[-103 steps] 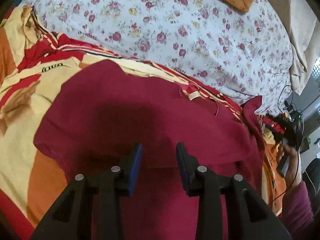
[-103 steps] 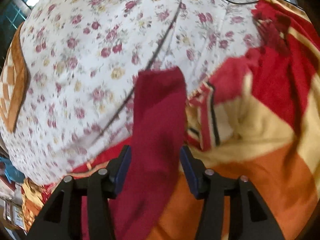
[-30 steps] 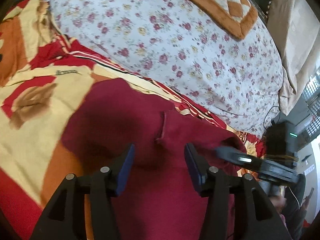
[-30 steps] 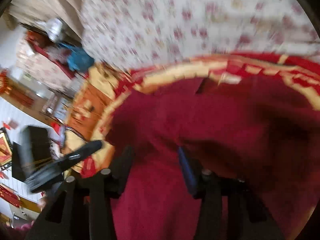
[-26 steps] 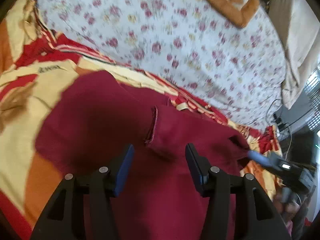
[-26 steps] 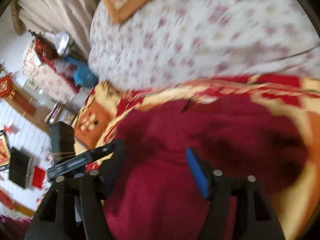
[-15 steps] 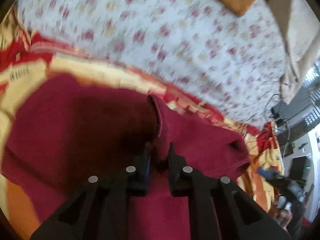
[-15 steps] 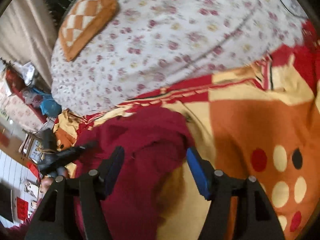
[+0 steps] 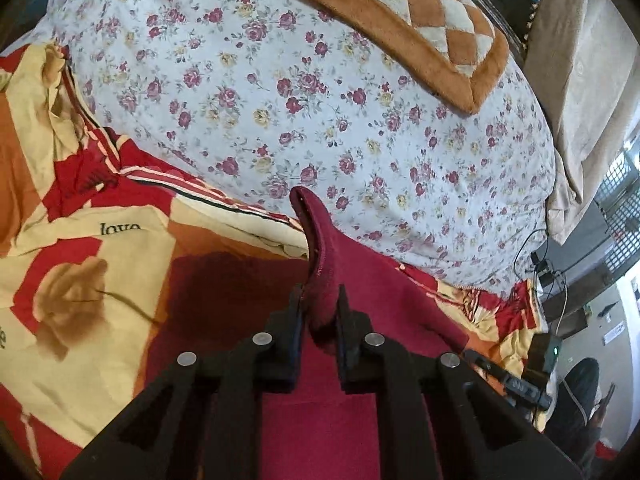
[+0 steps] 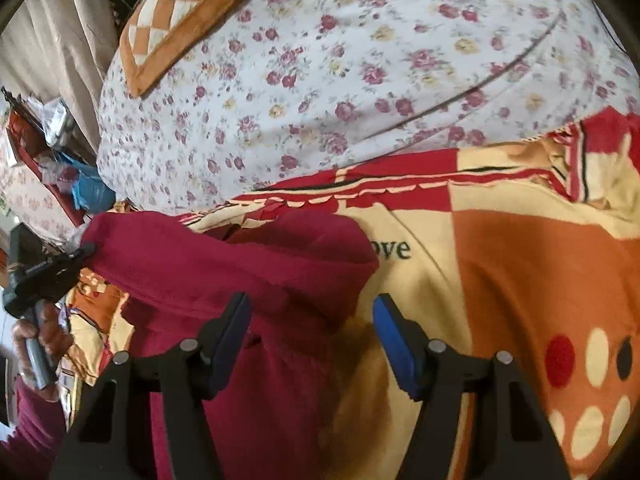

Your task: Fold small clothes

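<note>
The left tongs [image 9: 318,312], apart a second ago, now pinch a hemmed edge of the maroon garment [image 9: 352,280] and lift it off the blanket [image 9: 100,280]; a fold begins. The right tongs [image 10: 312,320] hang apart over its other end.

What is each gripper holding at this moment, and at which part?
The left gripper is shut on the maroon garment, pinching a raised fold along its stitched hem edge. The right gripper is open above the same garment and holds nothing.
</note>
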Demonstrator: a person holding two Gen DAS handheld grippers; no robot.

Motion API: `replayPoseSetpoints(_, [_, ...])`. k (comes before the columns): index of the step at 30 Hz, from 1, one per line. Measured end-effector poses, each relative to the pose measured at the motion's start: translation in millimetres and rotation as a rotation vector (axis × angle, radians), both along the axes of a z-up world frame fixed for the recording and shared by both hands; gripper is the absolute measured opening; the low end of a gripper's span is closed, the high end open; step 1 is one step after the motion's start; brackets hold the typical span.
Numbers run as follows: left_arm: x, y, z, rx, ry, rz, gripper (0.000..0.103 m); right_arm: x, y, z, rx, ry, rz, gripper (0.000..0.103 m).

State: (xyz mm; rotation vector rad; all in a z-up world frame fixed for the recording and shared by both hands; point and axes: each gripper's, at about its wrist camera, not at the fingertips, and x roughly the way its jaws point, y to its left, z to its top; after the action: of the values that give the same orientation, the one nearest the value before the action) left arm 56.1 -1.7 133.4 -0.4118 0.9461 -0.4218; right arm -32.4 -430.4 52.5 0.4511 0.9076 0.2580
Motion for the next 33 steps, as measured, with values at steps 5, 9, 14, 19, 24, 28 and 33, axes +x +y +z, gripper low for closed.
replayPoseSetpoints(5, [-11,6,-16,0.033,0.036,-0.013,0.003,29,-1,-15,0.053,0.043,-0.012,0.018])
replayPoseSetpoints(9, [-8,5,-53,0.058,0.113,0.008,0.003,64,-18,-38,0.148,0.106,-0.139,0.015])
replayPoseSetpoints(14, [0,3,-87,0.066,0.192,0.033,0.003,74,-9,-48,0.056,0.141,-0.131,0.034])
replayPoseSetpoints(19, [-1,8,-88,0.041,0.190,0.034,0.003,28,-16,-5,0.085,0.061,-0.067,0.051])
replayPoseSetpoints(24, [-1,5,-89,0.047,0.192,0.045,0.003,7,-1,-14,0.097,0.091,0.011,0.055])
replayPoseSetpoints(28, [-8,8,-80,0.037,0.189,0.042,0.003,11,-2,-43,0.215,0.149,0.000,0.016])
replayPoseSetpoints(33, [-27,7,-66,0.056,0.149,-0.021,0.003,-36,-2,-6,0.190,0.067,0.035,0.011])
